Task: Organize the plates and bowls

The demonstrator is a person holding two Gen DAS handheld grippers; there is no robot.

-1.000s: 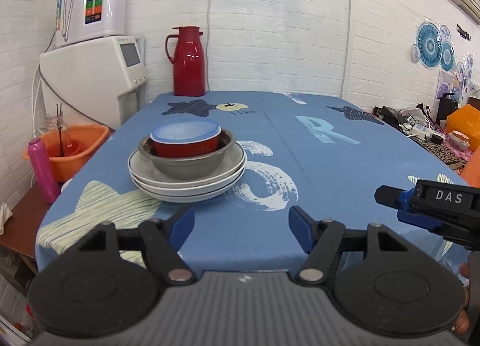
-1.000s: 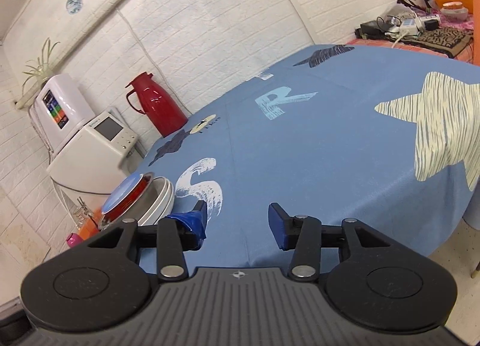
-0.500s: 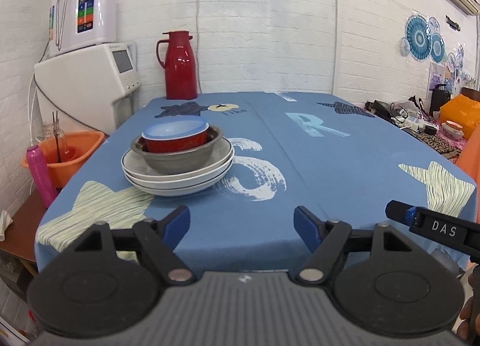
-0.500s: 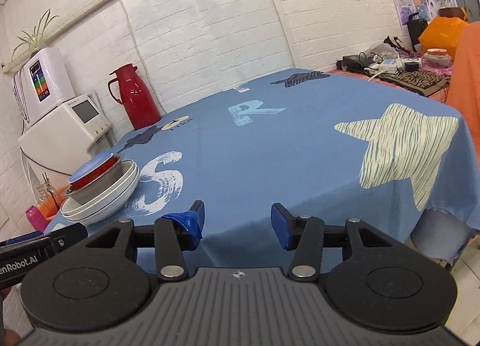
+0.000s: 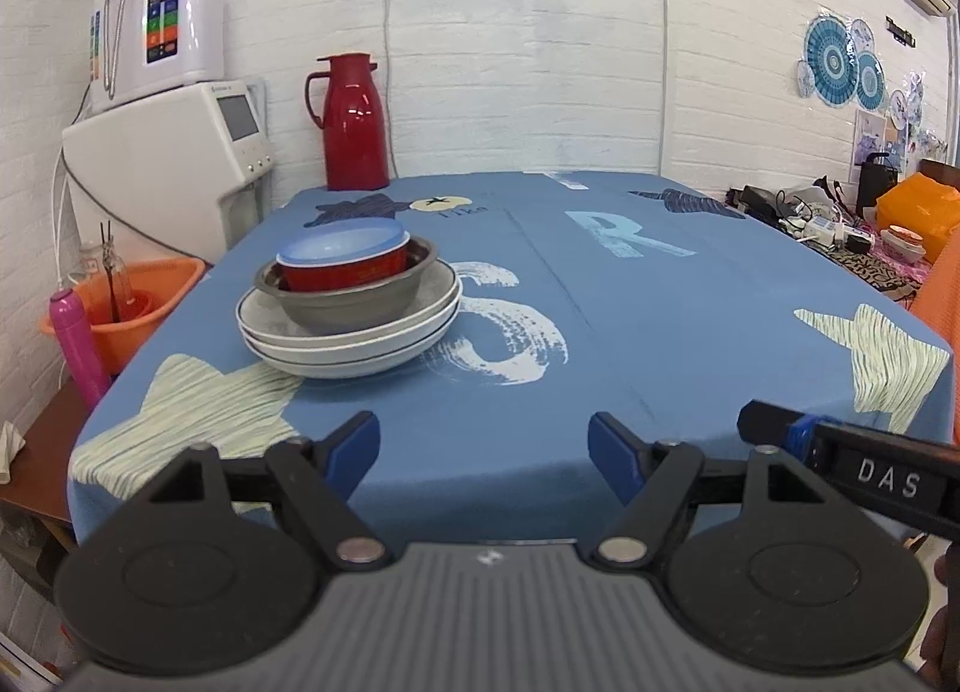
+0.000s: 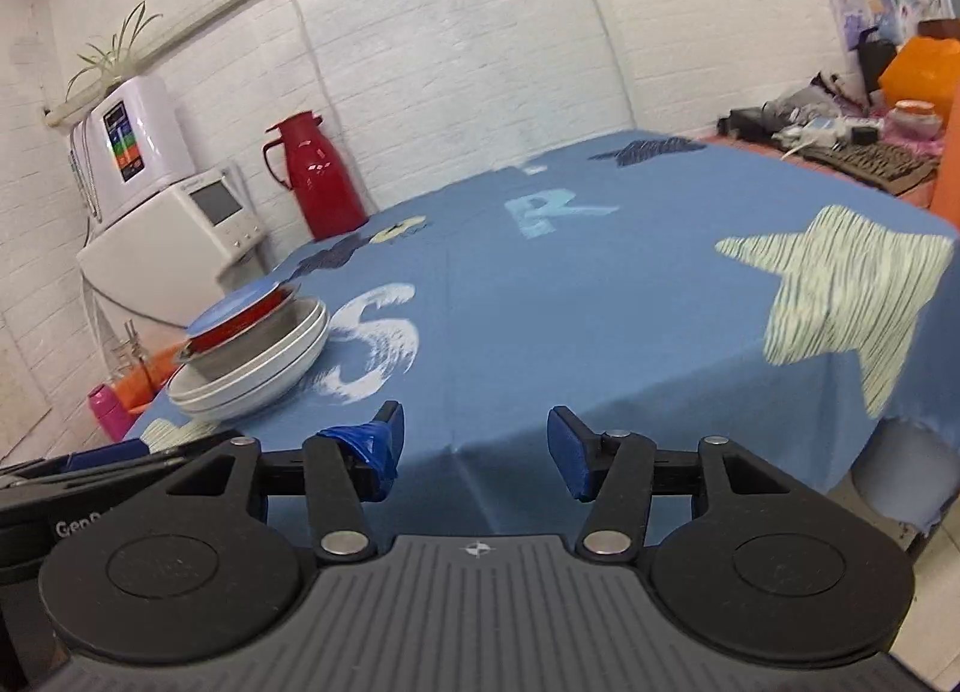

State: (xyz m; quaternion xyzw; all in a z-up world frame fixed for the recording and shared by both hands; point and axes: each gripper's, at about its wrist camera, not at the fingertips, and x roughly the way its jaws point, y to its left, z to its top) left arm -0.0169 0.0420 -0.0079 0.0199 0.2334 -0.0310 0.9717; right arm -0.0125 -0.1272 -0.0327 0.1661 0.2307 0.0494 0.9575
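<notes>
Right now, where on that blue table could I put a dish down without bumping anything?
Most of the tablecloth is bare: everything right of the stacked dishes, around the letter R and the striped star. The crowded spot is the left side, where the stack sits, with the red jug behind it.

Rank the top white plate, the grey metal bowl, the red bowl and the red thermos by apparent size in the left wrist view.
1. top white plate, the widest
2. grey metal bowl
3. red bowl, nested in the grey one

The red thermos looks about bowl-sized but stands farther back, so its rank is unsure.
</notes>
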